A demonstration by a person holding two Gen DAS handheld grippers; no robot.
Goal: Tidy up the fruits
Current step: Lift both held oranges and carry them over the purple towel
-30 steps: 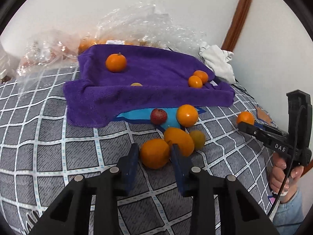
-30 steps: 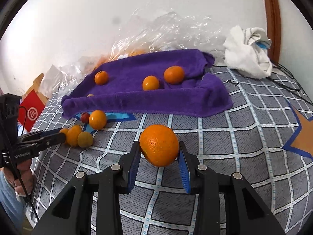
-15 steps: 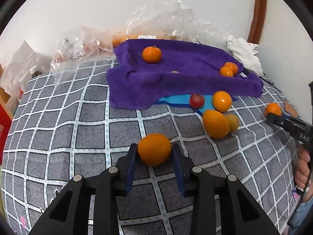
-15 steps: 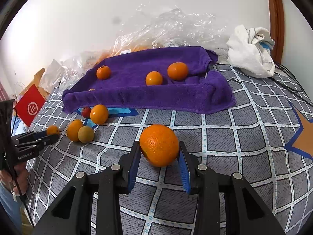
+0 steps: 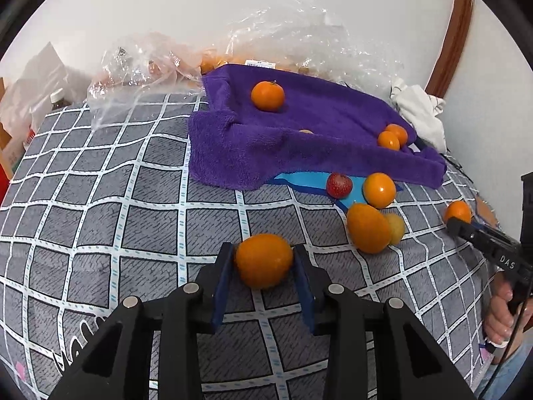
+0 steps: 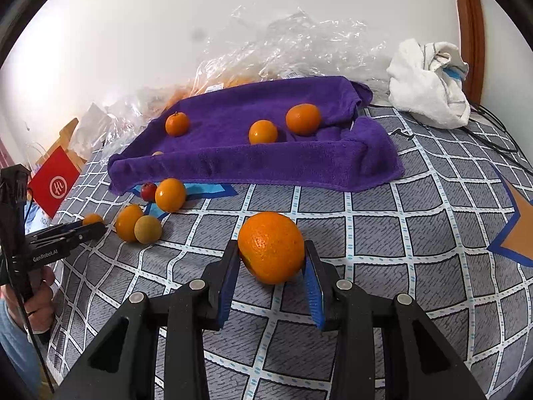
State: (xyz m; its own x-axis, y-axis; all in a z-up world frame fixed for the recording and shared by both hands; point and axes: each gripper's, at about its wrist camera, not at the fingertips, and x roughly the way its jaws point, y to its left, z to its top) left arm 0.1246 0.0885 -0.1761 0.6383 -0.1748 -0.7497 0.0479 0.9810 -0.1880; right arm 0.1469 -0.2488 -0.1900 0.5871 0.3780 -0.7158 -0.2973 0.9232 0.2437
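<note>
My left gripper (image 5: 263, 251) is shut on a small orange (image 5: 264, 263), held just above the checked bedcover. My right gripper (image 6: 272, 248) is shut on a bigger orange (image 6: 271, 250). A purple towel (image 5: 299, 153) (image 6: 266, 166) lies beyond with three oranges (image 6: 263, 131) on it. Between the grippers sits a loose cluster: a red fruit (image 5: 338, 185), a round orange (image 5: 379, 189), an oval orange (image 5: 368, 231) and a yellowish fruit (image 5: 396, 228). Each wrist view shows the other gripper at its edge, left gripper (image 6: 98, 228) and right gripper (image 5: 454, 225).
Crumpled clear plastic bags (image 5: 160, 63) with more oranges lie behind the towel against the white wall. A white cloth (image 6: 429, 96) sits at the back right beside a wooden frame. A red bag (image 6: 56, 183) stands off the bed's left side. Cables (image 6: 496, 133) run near the cloth.
My left gripper has carried its orange leftward, away from the loose cluster, and its view has swung left. The right gripper and its orange have stayed put.
</note>
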